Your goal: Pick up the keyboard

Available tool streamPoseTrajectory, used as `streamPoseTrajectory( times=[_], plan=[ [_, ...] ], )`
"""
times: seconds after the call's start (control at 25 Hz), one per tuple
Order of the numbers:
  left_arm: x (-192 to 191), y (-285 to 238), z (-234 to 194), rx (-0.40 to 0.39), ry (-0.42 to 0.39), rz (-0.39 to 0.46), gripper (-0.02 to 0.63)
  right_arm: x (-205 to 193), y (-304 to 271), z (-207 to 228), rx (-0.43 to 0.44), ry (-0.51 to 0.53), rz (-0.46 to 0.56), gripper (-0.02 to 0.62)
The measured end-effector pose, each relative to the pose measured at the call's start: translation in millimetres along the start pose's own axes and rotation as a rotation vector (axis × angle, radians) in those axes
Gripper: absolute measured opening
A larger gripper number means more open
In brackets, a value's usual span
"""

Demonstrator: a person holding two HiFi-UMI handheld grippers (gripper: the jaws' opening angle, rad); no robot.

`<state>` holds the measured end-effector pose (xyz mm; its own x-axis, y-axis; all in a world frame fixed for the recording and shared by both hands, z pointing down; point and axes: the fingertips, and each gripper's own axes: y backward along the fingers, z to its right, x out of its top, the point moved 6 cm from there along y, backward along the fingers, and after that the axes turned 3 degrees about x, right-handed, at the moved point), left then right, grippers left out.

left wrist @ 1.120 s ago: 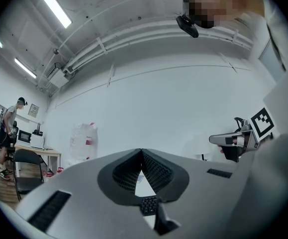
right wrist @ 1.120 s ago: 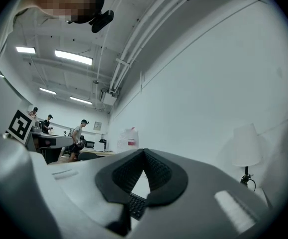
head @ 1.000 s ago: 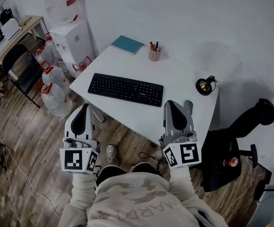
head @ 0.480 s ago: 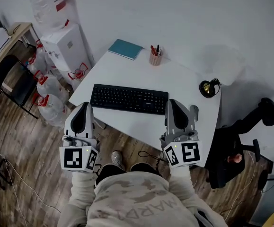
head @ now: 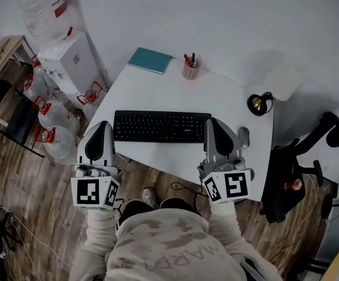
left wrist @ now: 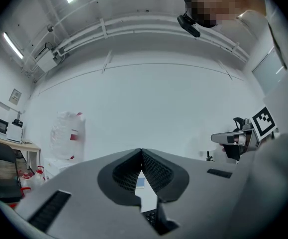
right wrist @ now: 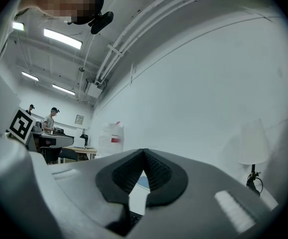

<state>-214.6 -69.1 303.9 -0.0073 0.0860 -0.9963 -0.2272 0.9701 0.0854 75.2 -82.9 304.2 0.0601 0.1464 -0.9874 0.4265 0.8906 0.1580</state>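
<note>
The flat black plastic keyboard lies lengthwise along the front edge of the white desk, nothing touching it. The left gripper points at the keyboard's left end from just off the desk's front left corner. The right gripper is over the front edge at the keyboard's right end. Both grippers have their jaws pressed together with nothing between them.

Arriving closed is probably the main hazard. Shut tips would shove the keyboard toward the back of the desk rather than take hold of it, so the jaws need to part first. A grip on one end only would likely let the long board tilt and slip out. The left gripper, being level with the desk corner, could catch on that edge.

The small grey computer mouse lies just beside the right gripper and could be knocked toward the right edge. The reddish pen cup and the teal notebook at the back edge are well apart from the keyboard, as is the black desk lamp.
</note>
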Motion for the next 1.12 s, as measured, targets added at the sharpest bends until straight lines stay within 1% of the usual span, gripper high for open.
streamPoseTrajectory(
  times=[0.32,0.56,0.68,0.84,1.12],
  plan=[
    [-9.2,-21.7,-23.8,-0.045,0.012,-0.009,0.006,-8.1,-14.7,-8.4,-0.060,0.019,-0.019,0.011],
    [-20.4,-34.9,-33.8,-0.080,0.016,-0.039,0.006,-15.9,-21.6,-10.0,-0.094,0.013,-0.031,0.011],
    [-26.3,-42.7,-37.0,-0.093,0.019,-0.057,0.006,-22.5,-25.7,-8.4,-0.108,0.013,-0.054,0.011],
    [-39.0,-54.3,-40.2,-0.099,0.023,-0.089,0.006,-35.2,-32.0,-2.0,-0.110,-0.014,-0.080,0.011],
    [-67.8,-72.2,-46.0,-0.092,0.029,-0.168,0.006,-68.8,-50.0,14.8,-0.109,-0.059,-0.175,0.011]
  ],
)
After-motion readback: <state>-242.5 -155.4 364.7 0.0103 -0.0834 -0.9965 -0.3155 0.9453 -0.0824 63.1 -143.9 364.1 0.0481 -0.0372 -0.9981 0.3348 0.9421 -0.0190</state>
